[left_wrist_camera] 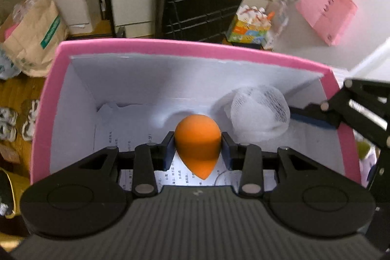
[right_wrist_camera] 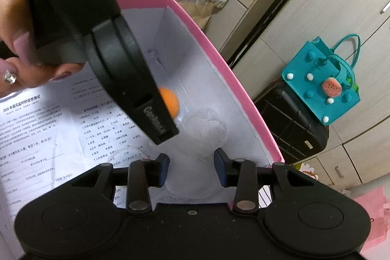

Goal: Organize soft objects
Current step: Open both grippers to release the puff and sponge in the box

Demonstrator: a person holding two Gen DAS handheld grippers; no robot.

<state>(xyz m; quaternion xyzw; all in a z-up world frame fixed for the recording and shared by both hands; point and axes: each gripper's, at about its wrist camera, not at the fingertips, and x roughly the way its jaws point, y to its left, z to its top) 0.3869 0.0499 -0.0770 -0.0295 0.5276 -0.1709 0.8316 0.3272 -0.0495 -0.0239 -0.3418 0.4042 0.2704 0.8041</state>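
sponge (left_wrist_camera: 198, 143) clamped in left tool (left_wrist_camera: 198, 150) | mesh ball (right_wrist_camera: 204, 133) between parted right tool (right_wrist_camera: 192, 167) pads, untouched

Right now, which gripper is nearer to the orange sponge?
Left. The left gripper clamps the orange sponge; the right gripper stands apart, around the white mesh puff.

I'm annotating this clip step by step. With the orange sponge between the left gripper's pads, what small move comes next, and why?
Probably open the left gripper to drop the orange sponge: it already hangs inside the pink box, low over the printed paper, clear of the white mesh puff.
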